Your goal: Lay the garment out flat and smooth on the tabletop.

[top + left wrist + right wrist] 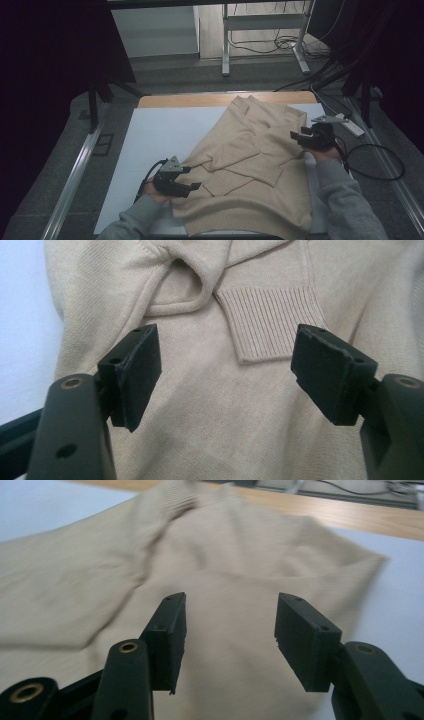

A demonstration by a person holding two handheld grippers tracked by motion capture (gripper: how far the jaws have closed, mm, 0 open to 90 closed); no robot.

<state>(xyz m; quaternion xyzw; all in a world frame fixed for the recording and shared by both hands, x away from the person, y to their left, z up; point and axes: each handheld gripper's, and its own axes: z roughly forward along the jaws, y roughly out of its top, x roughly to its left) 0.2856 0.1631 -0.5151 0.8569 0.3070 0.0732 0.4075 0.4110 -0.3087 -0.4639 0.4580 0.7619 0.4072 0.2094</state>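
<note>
A beige knit sweater (250, 165) lies crumpled on the white table cover (150, 145), with its sleeves folded across its front. My left gripper (192, 178) is at the sweater's left edge and points right over it. In the left gripper view its jaws (225, 370) stand open above the fabric (210, 410), with a ribbed cuff (270, 320) just beyond them and nothing between the pads. My right gripper (298, 136) hovers at the sweater's right edge, pointing left. Its jaws (227, 630) are open over the cloth (225, 575), which is apart from the pads.
A wooden table edge (200, 100) runs along the far side. A white power strip (350, 125) and a looped black cable (380, 160) lie to the right. A metal frame (225, 45) and more cables stand on the floor behind. Dark curtains flank both sides.
</note>
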